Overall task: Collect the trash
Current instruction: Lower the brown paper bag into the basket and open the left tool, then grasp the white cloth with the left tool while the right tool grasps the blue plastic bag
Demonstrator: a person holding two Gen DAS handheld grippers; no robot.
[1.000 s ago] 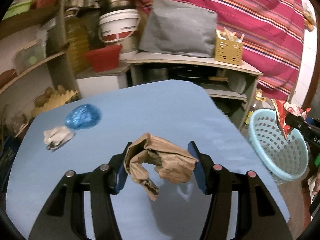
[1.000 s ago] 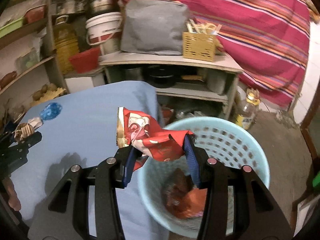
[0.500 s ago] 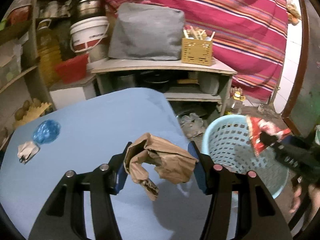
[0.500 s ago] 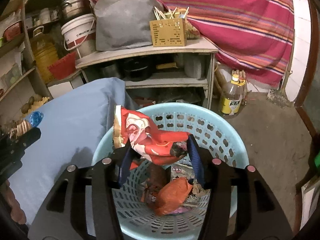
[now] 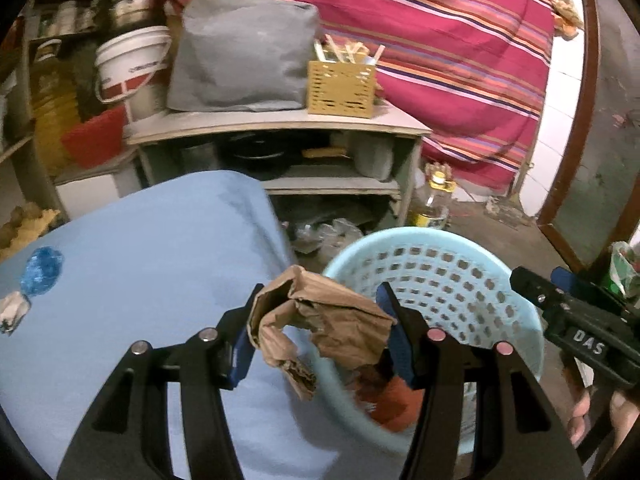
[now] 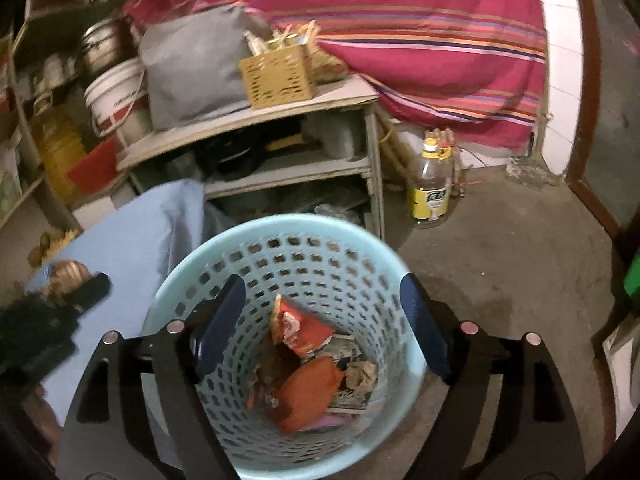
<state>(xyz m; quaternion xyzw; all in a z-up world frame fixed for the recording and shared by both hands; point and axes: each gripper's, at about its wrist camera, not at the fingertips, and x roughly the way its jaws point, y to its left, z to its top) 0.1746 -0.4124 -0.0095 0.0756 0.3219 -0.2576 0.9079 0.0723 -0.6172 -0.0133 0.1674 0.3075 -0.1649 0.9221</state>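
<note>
Between my left fingers (image 5: 320, 332) sits a crumpled brown paper bag (image 5: 320, 320), both blue pads pressed into it though they are easing apart, and it hangs over the near edge of the tabletop (image 5: 140, 248) and the rim of the pale blue basket (image 5: 436, 240). My right fingers (image 6: 320, 324) are spreading wide with nothing between them, poised right over the basket's mouth. Below them a red snack wrapper (image 6: 300, 328) lies inside the basket on top of an orange bag (image 6: 308, 392) and some paper scraps.

Further out on the blue tabletop, near its left edge, I see a blue crumpled wad (image 5: 42, 270) and just beside it a white scrap (image 5: 12, 312), both well apart from the bag I hold.

The basket stands on a bare concrete floor (image 6: 520, 260) against the tabletop's side. Behind it is a grey shelf unit (image 5: 280, 124) carrying a grey bag (image 5: 240, 52) and a yellow slotted box (image 5: 340, 88). A white bucket (image 5: 132, 64) sits to the left, a plastic bottle (image 6: 430, 188) on the floor, and striped red cloth (image 5: 440, 40) covers the back.
</note>
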